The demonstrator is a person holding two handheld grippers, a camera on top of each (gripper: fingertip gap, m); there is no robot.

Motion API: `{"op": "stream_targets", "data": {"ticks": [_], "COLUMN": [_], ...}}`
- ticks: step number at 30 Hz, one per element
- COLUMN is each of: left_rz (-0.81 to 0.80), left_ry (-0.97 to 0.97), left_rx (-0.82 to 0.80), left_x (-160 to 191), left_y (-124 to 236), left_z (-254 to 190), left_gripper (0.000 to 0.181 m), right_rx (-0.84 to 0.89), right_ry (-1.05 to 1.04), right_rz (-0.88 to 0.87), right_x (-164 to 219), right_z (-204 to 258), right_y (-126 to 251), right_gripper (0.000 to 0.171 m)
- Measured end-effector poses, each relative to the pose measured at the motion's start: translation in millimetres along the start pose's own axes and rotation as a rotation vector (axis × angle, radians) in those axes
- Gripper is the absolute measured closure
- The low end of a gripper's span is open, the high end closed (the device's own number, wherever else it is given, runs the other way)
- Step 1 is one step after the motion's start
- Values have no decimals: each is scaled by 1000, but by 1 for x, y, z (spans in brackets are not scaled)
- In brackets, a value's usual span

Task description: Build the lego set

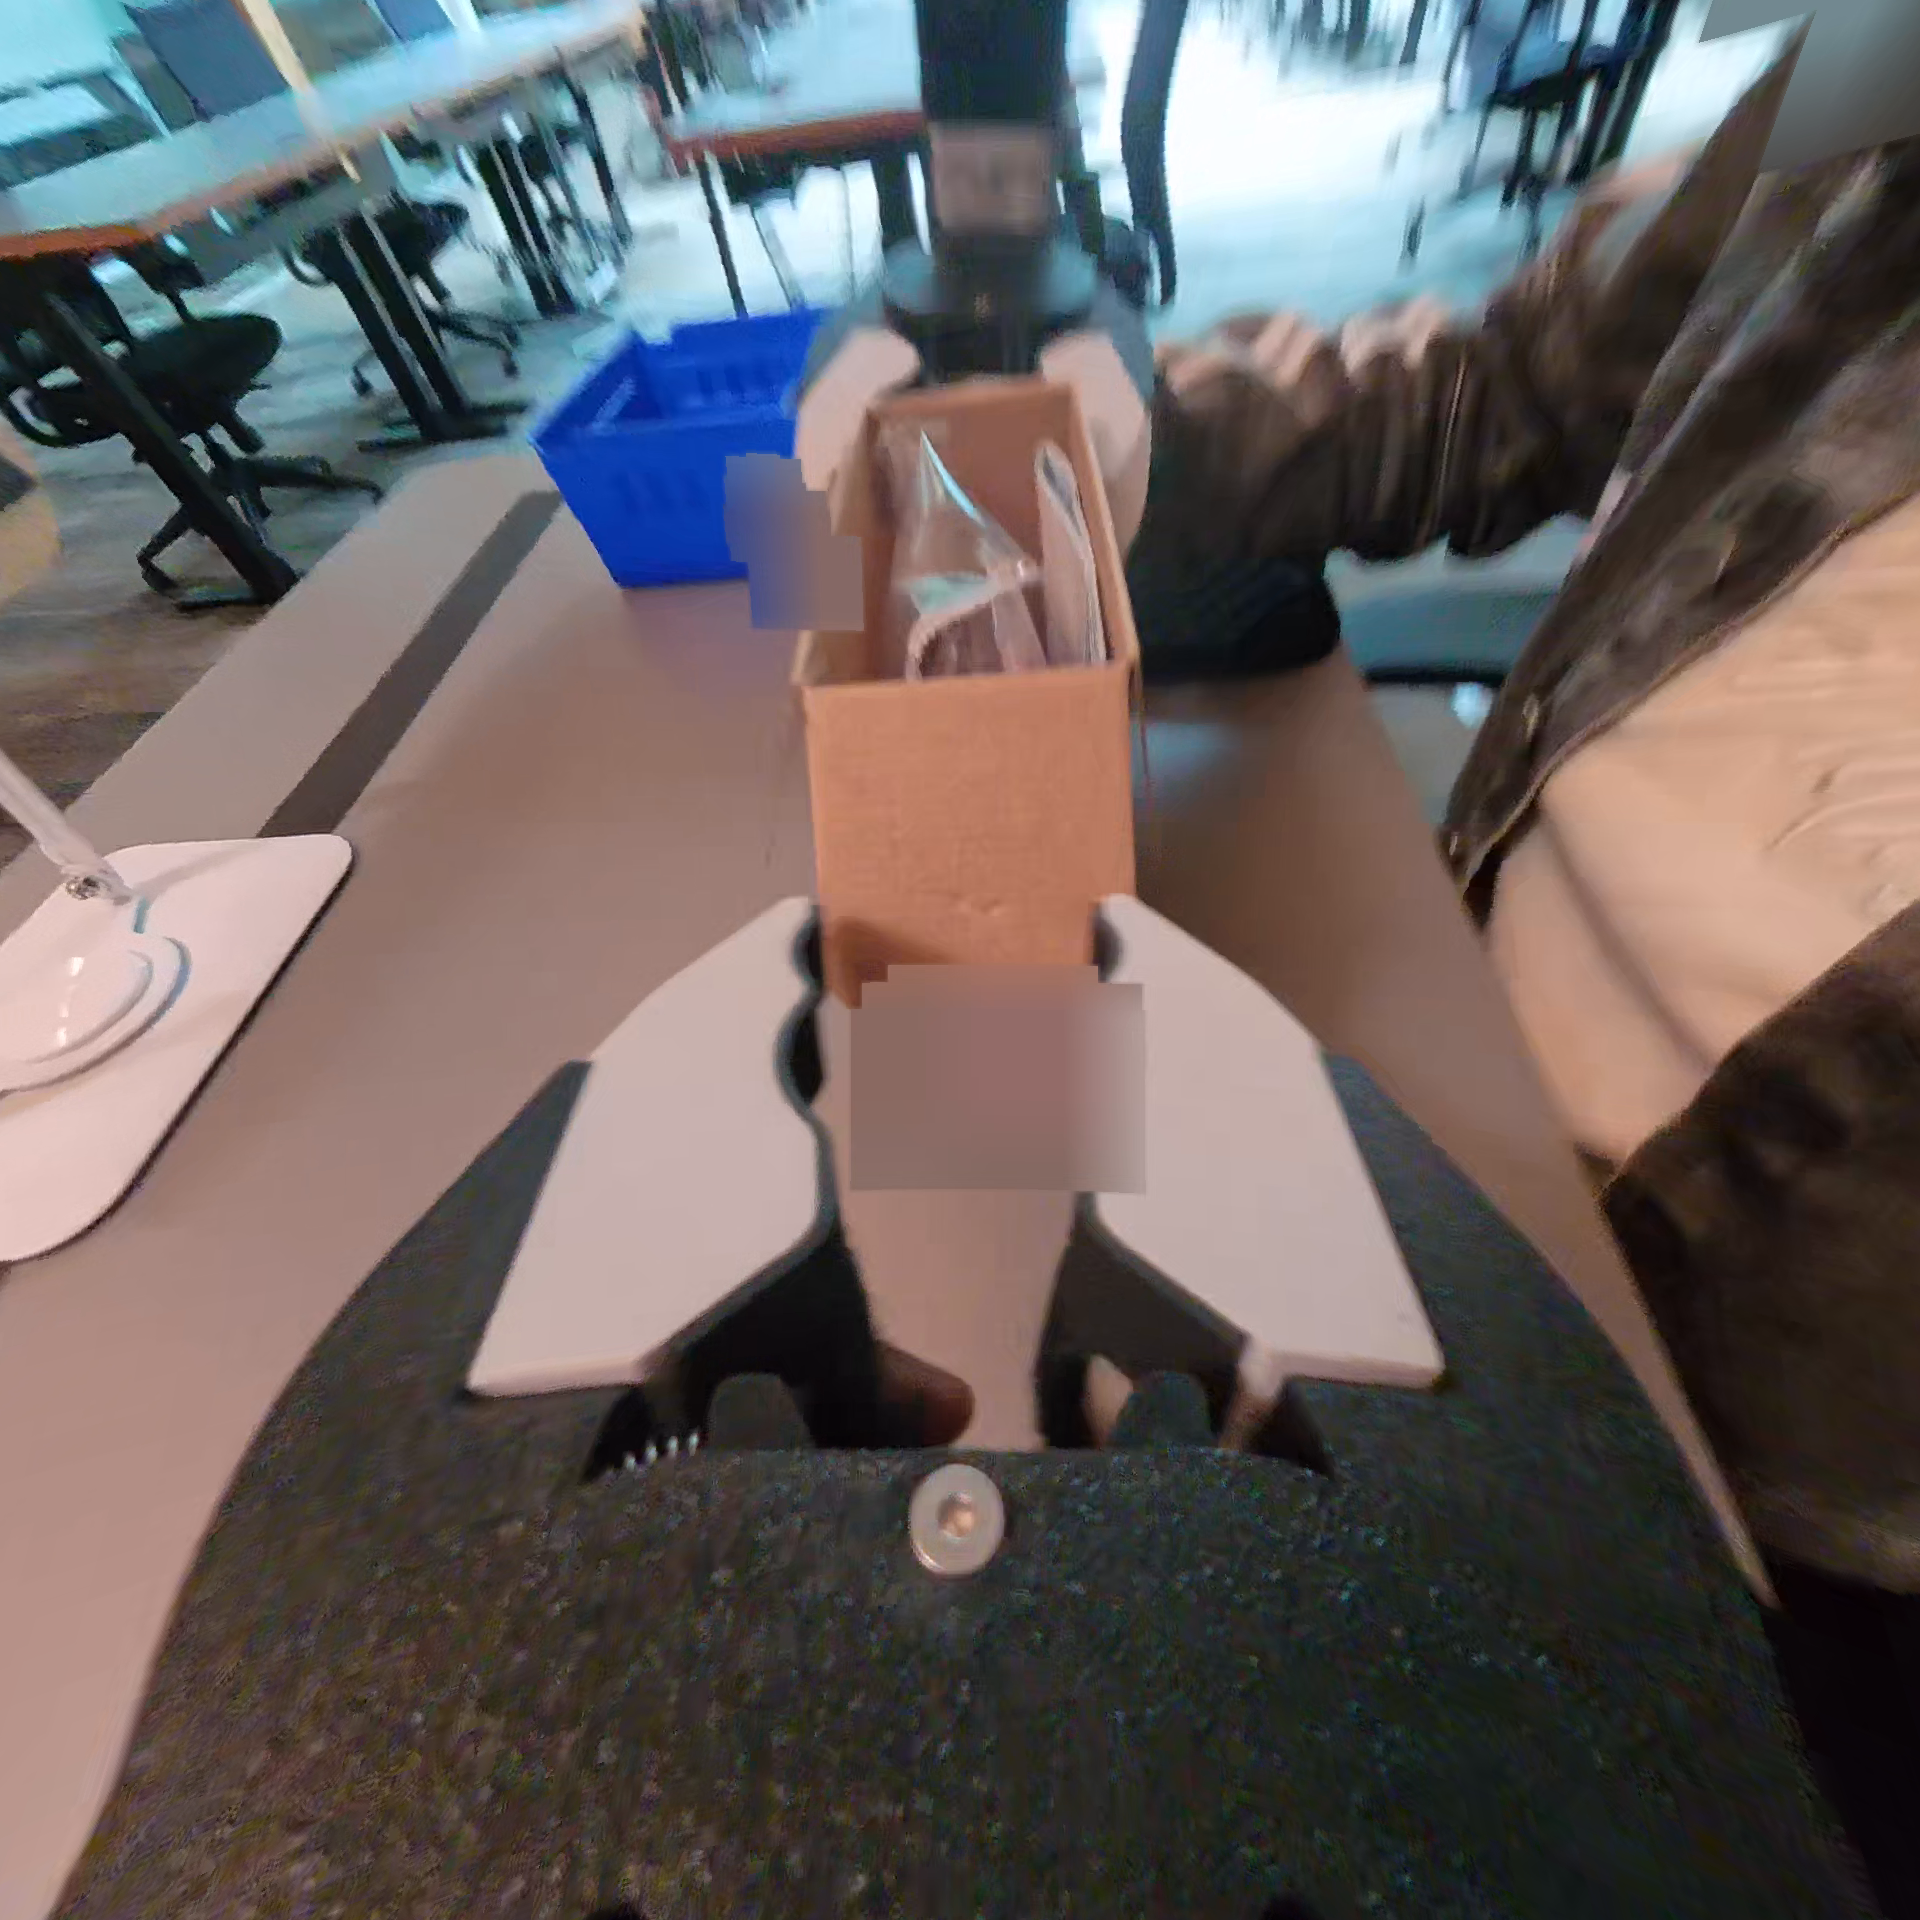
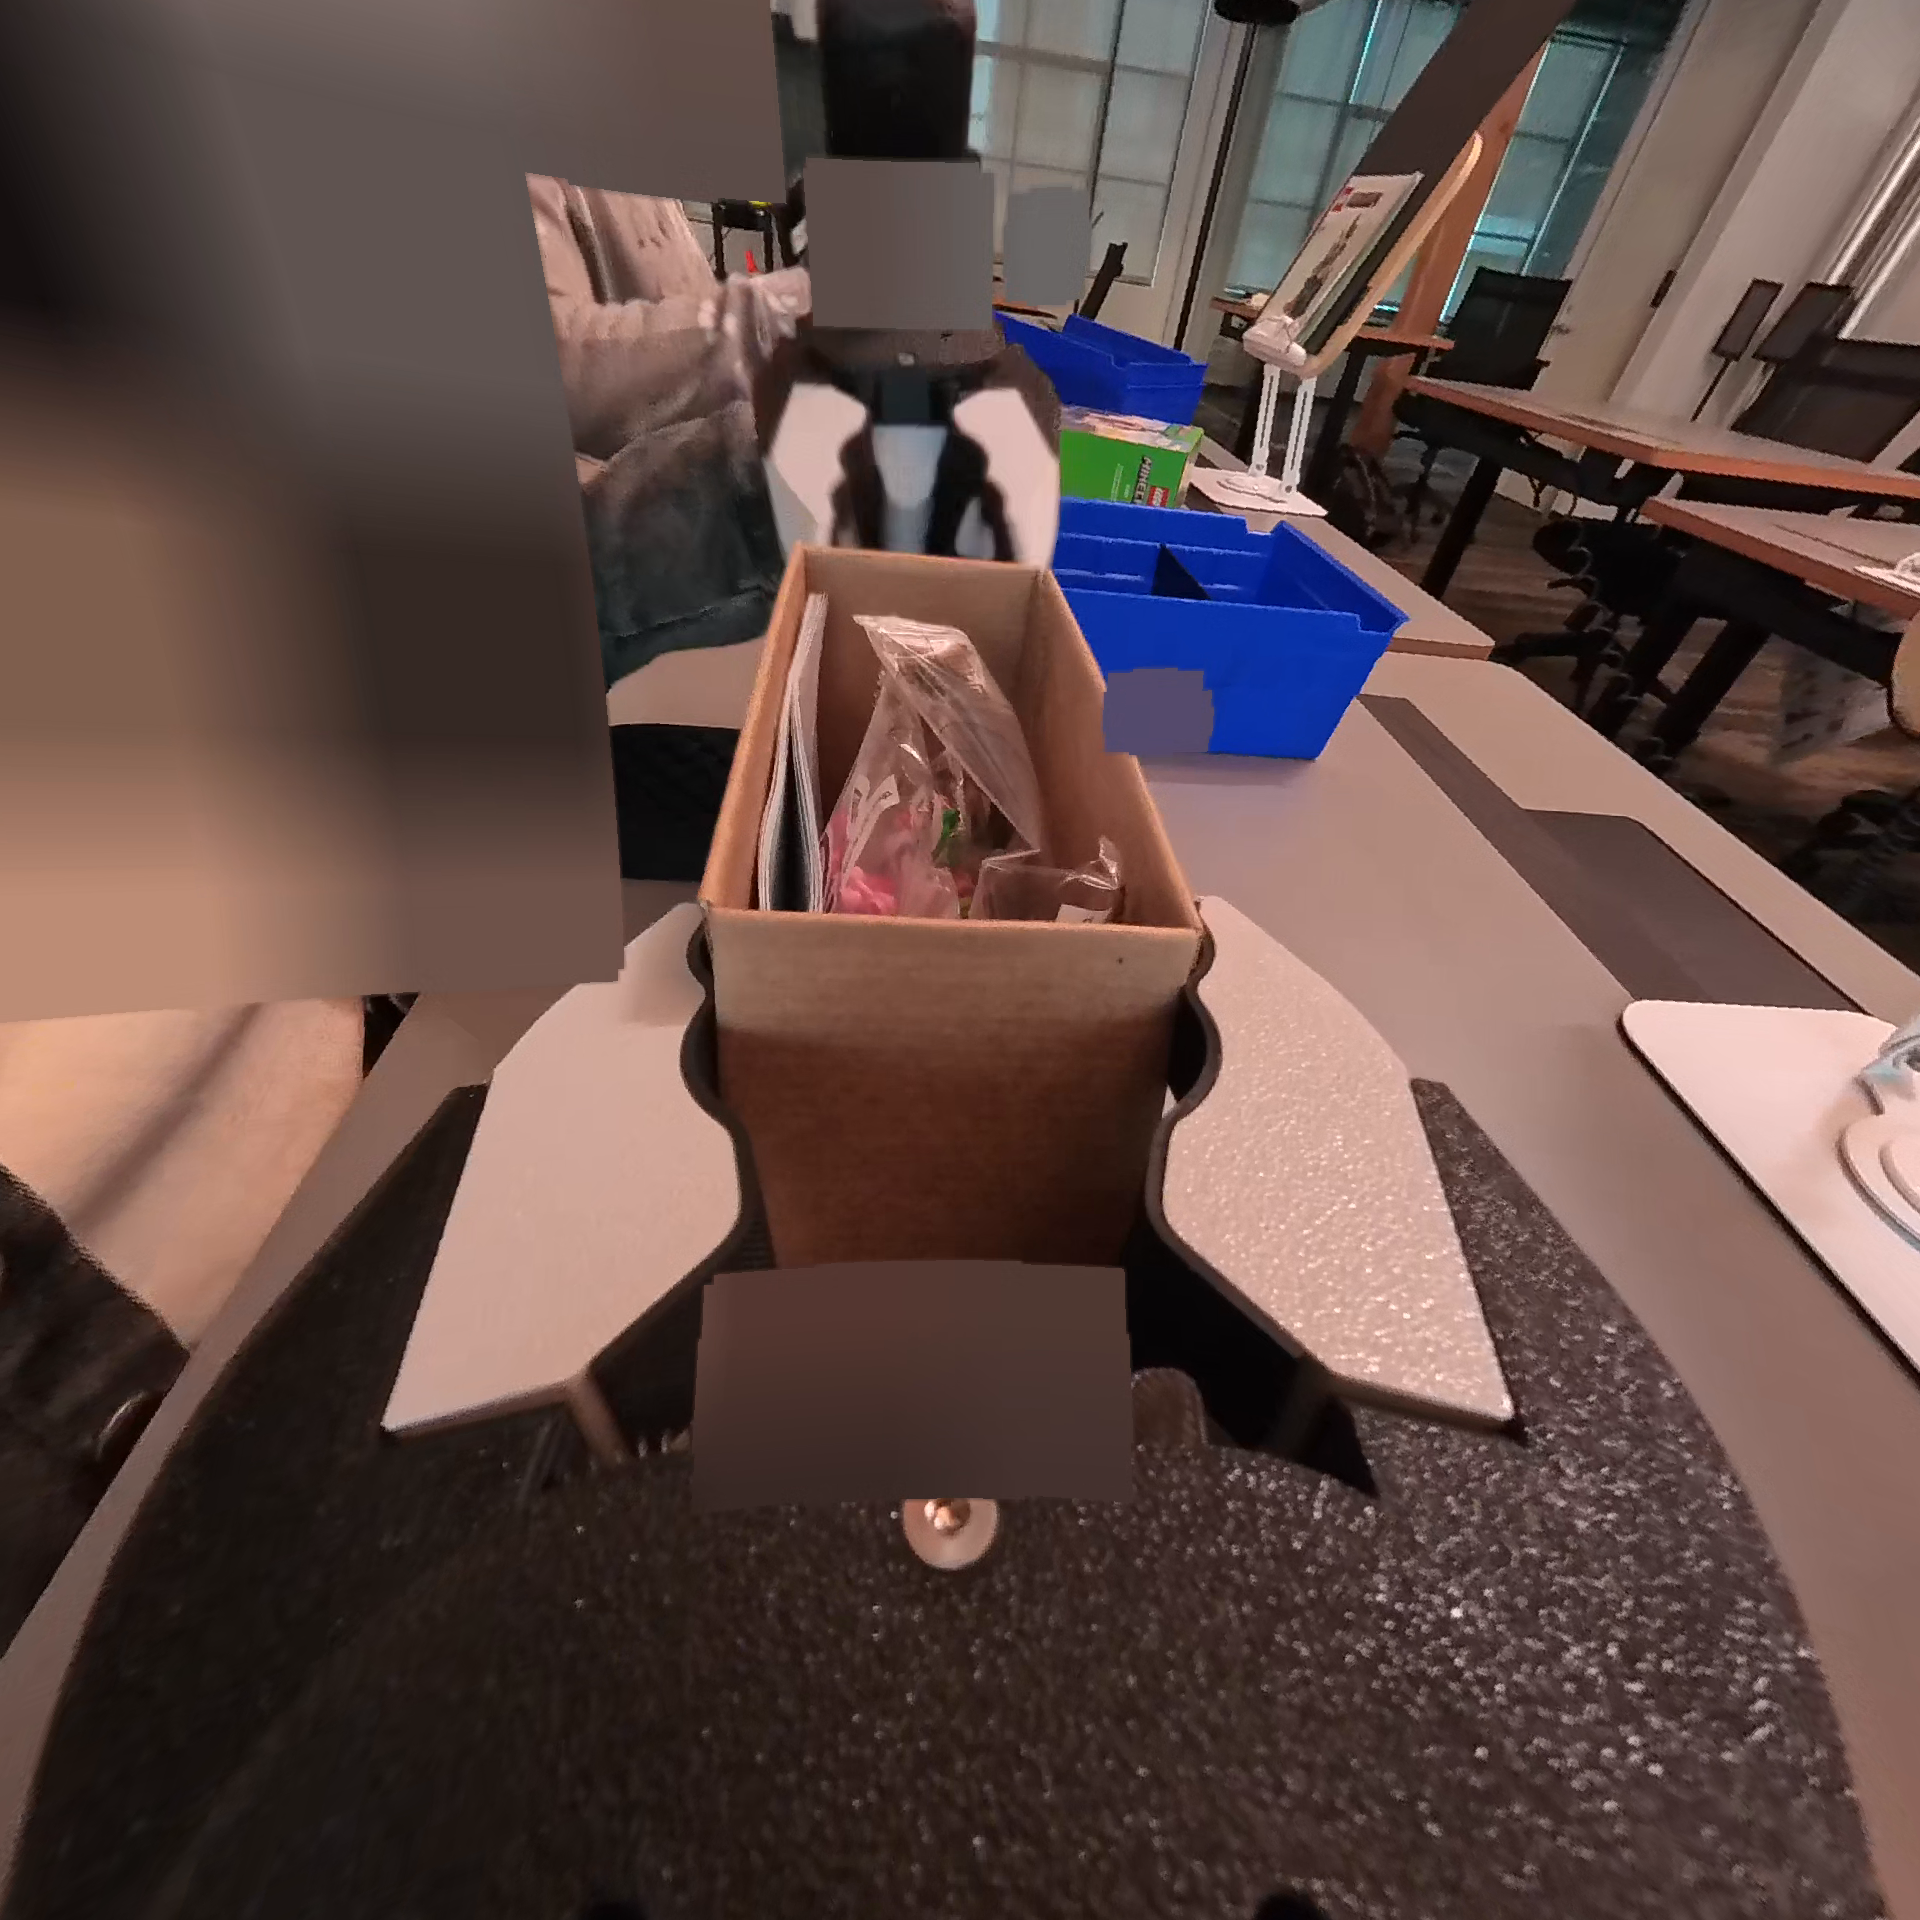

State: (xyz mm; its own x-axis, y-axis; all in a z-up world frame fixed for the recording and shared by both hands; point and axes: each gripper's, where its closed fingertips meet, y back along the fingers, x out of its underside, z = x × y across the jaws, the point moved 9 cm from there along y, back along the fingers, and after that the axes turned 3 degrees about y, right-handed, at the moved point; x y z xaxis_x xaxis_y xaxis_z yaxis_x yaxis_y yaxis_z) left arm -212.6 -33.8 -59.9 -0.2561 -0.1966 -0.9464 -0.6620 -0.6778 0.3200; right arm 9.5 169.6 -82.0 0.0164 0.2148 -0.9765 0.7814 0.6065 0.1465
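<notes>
An open brown cardboard box (image 2: 945,1039) sits between both grippers over the grey table (image 2: 1351,883). It holds clear plastic bags of lego pieces (image 2: 935,790), some pink, and a white booklet (image 2: 795,769) standing against one wall. My right gripper (image 2: 945,935) is shut on one end of the box, one finger on each side wall. My left gripper (image 1: 956,925) is shut on the opposite end of the box (image 1: 966,810). Each gripper shows at the far end in the other's view: the right one (image 1: 971,416) and the left one (image 2: 914,488).
A blue bin (image 2: 1226,644) stands just beside the box, with a green lego box (image 2: 1132,457) and another blue bin (image 2: 1112,364) behind it. A white stand base (image 1: 135,1018) lies on the table. A person in a dark jacket (image 1: 1714,727) is close by.
</notes>
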Motion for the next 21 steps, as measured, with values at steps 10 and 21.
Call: {"op": "stream_targets", "data": {"ticks": [10, 21], "left_rz": [168, 156], "left_ry": [11, 25], "left_rx": [-159, -178], "left_x": [-10, -51], "left_y": [-48, -11], "left_z": [-10, -17], "left_gripper": [40, 36], "right_rx": [0, -11], "right_ry": [19, 22], "right_rz": [20, 38], "right_x": [-2, -4], "right_z": [3, 2], "right_y": [-3, -6], "right_gripper": [87, 87]}}
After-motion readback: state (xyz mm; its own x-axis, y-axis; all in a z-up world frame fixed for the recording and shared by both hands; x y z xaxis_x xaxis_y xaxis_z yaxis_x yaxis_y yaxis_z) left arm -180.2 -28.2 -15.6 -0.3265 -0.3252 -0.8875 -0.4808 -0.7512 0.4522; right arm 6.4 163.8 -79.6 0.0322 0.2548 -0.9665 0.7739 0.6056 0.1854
